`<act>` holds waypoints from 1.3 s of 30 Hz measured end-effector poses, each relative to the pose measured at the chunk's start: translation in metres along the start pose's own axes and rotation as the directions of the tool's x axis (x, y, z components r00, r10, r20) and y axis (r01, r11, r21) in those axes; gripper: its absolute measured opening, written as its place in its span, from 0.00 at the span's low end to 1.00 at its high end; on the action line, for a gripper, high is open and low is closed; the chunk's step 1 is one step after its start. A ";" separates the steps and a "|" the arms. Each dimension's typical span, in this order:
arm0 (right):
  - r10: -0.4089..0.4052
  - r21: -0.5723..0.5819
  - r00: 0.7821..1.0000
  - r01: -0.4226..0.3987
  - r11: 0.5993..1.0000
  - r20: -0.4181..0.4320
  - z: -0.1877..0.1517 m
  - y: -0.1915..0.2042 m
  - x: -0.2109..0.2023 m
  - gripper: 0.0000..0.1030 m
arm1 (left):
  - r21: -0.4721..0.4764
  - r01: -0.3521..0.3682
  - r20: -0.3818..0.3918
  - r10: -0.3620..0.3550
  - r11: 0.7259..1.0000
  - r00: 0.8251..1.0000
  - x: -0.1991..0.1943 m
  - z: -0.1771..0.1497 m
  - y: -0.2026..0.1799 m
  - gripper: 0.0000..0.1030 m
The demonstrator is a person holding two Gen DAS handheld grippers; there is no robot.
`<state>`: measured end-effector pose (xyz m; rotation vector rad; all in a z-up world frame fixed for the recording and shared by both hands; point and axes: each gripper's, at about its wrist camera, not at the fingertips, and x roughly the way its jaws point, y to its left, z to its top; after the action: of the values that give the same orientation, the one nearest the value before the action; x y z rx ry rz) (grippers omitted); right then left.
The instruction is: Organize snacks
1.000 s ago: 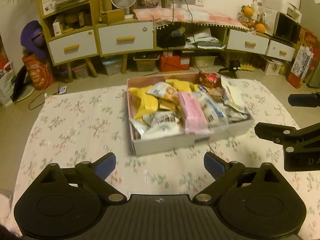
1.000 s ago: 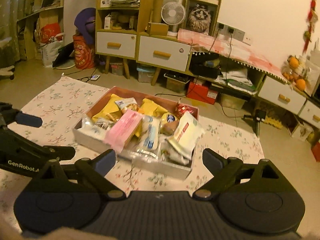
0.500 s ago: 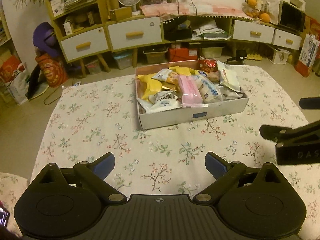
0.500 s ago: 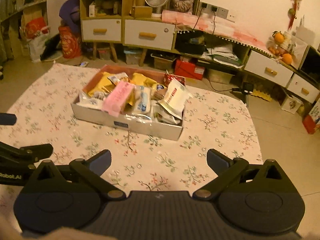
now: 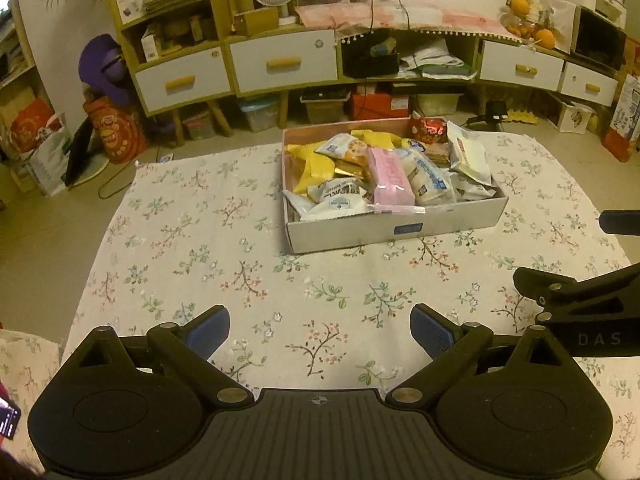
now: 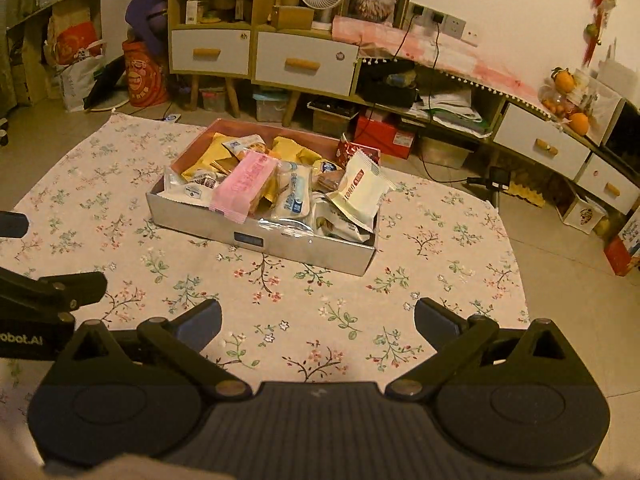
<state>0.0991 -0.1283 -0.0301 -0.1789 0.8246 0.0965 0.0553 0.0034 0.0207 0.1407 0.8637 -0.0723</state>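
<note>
A shallow white cardboard box (image 5: 394, 229) heaped with wrapped snacks sits on a worktop covered by a cream cloth printed with small flowering sprigs (image 5: 208, 248); it lies toward the far side of the cloth, well apart from both tongs. On top of the heap lies a long pink plastic-wrapped packet (image 5: 390, 176), its near end poking over the front wall of the box. Beside it lie a pale blue and white pouch (image 5: 428, 178), several yellow bags (image 5: 314, 166) at the far left, and a cream sachet with red lettering (image 6: 360, 194) propped up at the right end. The left tongs (image 5: 320, 330) hover over bare cloth with their 2 blue-padded fingers spread wide and nothing between them. The right tongs (image 6: 318, 326) are spread just as wide, also empty, over the near part of the cloth. What lies deeper in the heap is hard to make out. Behind stands a low cabinet with white drawers and wooden handles (image 5: 280, 60).
</note>
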 end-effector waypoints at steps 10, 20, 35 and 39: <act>0.005 0.009 1.000 -0.005 1.000 -0.006 0.000 0.000 -0.002 1.00 | -0.009 0.001 0.002 -0.001 1.000 1.000 -0.002 0.001 0.001 0.95; 0.003 0.001 1.000 -0.003 1.000 -0.009 0.000 0.001 0.000 1.00 | -0.006 0.002 -0.005 -0.002 1.000 1.000 -0.002 0.001 0.002 0.95; 0.003 -0.002 1.000 -0.003 1.000 -0.010 0.000 0.002 0.000 1.00 | -0.006 0.003 -0.017 -0.003 1.000 1.000 0.000 -0.001 0.001 0.95; 0.002 -0.003 1.000 -0.002 1.000 -0.010 0.001 0.002 0.000 1.00 | -0.002 0.000 -0.021 0.000 1.000 1.000 0.000 -0.002 -0.001 0.95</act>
<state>0.0990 -0.1261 -0.0298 -0.1812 0.8350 0.0990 0.0540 0.0030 0.0196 0.1398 0.8843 -0.0702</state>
